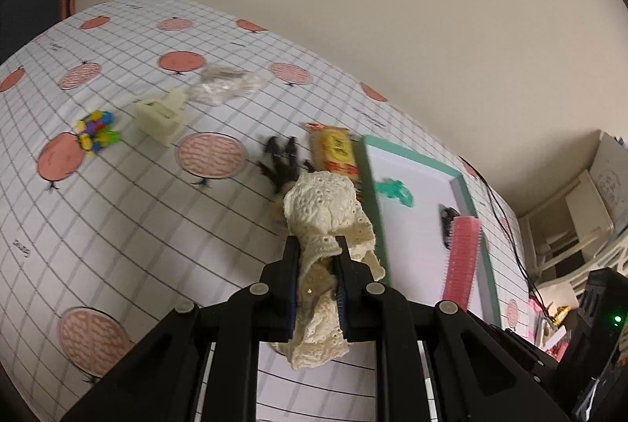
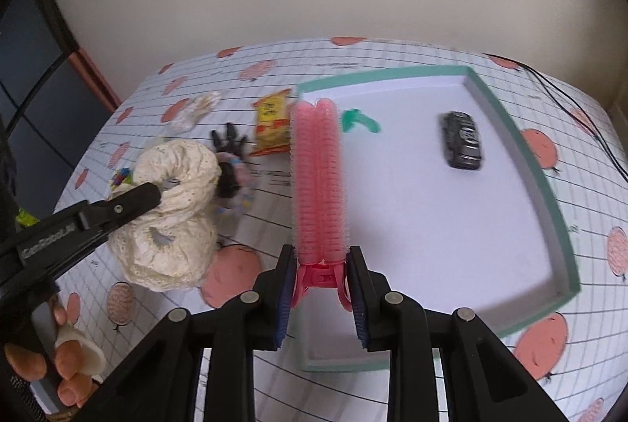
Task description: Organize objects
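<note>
the left gripper (image 1: 317, 245) is clamped on a cream lace fabric scrunchie (image 1: 325, 202), its black fingers (image 1: 291, 257) pinching the cloth, which bunches up beyond the tips and hangs down between the jaws above the table. the right gripper (image 2: 322, 257) is closed on the pink clip handle of a long pink bristled hair roller (image 2: 317, 179), which points straight forward from the tips over the left edge of a shallow white tray with a mint green rim (image 2: 549, 186). inside that tray lie a small black toy car (image 2: 461, 139) towards the far right and a small green plastic piece (image 2: 359, 120) near the far left corner, well apart from each other. the tray sits on a table covered in a white grid-patterned cloth with pink round fruit prints (image 1: 117, 226). just left of the tray on the cloth are a yellow and red snack packet (image 1: 335, 151), and beside it a black claw-shaped hair clip (image 1: 280, 157). farther left are a cream plastic block-shaped object (image 1: 161, 116), a cluster of small multicoloured beads (image 1: 98, 131), and a crumpled clear plastic bag (image 1: 221, 86), each apart from the others. in the right wrist view, fingers of a person's hand (image 2: 70, 363) show at the lower left, behind the left gripper.
</note>
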The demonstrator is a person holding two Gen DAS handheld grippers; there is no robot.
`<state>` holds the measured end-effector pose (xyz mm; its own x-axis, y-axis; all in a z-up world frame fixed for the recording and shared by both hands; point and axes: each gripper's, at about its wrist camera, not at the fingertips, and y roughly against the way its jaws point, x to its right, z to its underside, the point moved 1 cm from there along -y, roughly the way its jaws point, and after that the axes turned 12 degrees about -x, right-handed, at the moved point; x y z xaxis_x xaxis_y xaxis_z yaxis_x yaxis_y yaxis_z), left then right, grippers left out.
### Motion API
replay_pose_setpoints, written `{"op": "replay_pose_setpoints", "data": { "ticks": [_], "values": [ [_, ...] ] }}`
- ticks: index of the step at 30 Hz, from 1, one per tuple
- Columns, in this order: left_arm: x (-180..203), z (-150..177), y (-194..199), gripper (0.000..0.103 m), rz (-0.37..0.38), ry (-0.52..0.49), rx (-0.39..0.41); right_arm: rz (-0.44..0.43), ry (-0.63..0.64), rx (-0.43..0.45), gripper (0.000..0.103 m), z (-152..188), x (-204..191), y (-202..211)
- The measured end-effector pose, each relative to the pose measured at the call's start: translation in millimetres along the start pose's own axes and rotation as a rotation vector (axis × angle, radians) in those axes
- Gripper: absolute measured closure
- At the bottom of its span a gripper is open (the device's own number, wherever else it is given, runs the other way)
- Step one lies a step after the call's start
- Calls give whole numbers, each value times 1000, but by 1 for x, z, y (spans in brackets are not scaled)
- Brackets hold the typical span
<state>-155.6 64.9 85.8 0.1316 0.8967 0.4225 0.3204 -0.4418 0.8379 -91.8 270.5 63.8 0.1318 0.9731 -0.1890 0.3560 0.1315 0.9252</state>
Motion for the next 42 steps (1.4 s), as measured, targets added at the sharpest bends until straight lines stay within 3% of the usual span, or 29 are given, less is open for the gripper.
{"op": "replay_pose_setpoints", "data": {
  "ticks": [13,19,29,42],
  "values": [
    [83,29,-22,86,92,-164,-27,94,-118,-2,75,14,63,11],
    [104,40,-40,86,129,-176,-69,130,-157,-1,75,21,86,16],
    [110,49,-67,86,128,-154,-121,128,-236,5,75,25,120,14],
    [107,49,-91,86,87,-124,-160,146,-232,-57,75,20,119,-12]
  ]
}}
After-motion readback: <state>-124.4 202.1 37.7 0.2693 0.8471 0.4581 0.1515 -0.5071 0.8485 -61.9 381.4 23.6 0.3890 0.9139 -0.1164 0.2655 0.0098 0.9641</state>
